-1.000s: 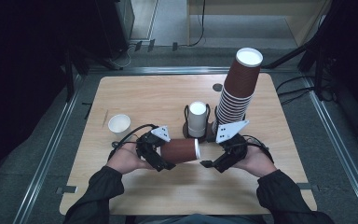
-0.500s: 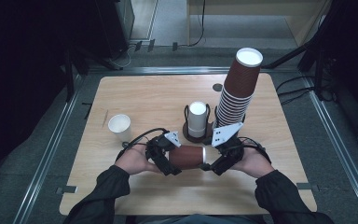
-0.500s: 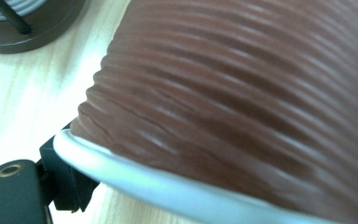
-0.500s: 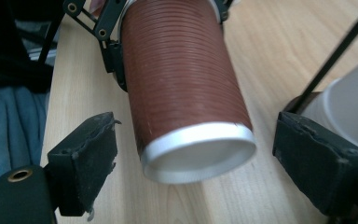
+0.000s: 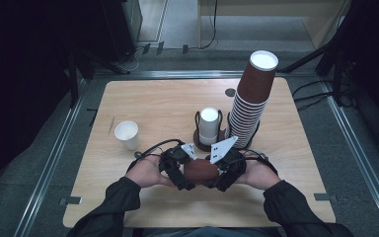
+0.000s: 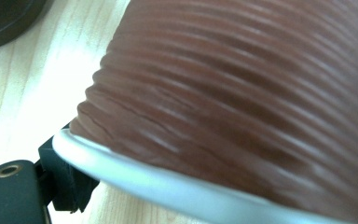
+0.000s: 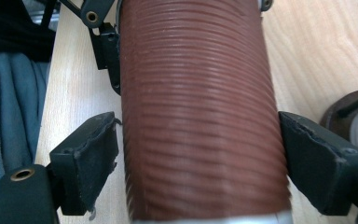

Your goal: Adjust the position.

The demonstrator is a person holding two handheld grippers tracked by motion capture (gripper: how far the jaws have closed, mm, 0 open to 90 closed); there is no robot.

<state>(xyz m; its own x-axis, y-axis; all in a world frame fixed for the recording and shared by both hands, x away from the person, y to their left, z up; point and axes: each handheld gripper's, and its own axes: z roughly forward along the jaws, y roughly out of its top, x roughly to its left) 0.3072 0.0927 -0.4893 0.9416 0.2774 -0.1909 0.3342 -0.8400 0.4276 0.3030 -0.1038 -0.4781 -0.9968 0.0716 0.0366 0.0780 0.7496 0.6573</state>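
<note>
Worktop (image 5: 143,103): pale wood board with rounded corners, set on a grey floor with metal rails along its sides.

Cup stack (image 5: 250,106): tall pile of brown ribbed paper cups, leaning slightly, standing right of centre toward the far right corner. White rims show down its lower half; the top cup's white inside faces up.

Holder (image 5: 208,129): dark round base with wire loops, at the worktop's centre, just left of the stack's foot. A white cup stands in it.

White cup (image 5: 127,135): upright, alone, near the left edge.

Brown cup (image 5: 200,171): ribbed paper cup lying on its side, held between the two grippers over the near middle of the worktop, just in front of the holder. Whether it touches the wood cannot be told. In the left gripper view its white rim lies nearest the camera.

Left gripper (image 5: 177,168): at the cup's left end. Fingers (image 6: 67,184) sit beside the rim; whether they press on it cannot be told.

Right gripper (image 7: 200,154): its fingers (image 7: 93,154) straddle the cup's wall; the right one meets it, the left one stands a sliver off, so a firm pinch cannot be confirmed.

Hole (image 5: 230,92): small dark round spot near the far edge, left of the stack.

No brand, label or writing is legible on any item.
</note>
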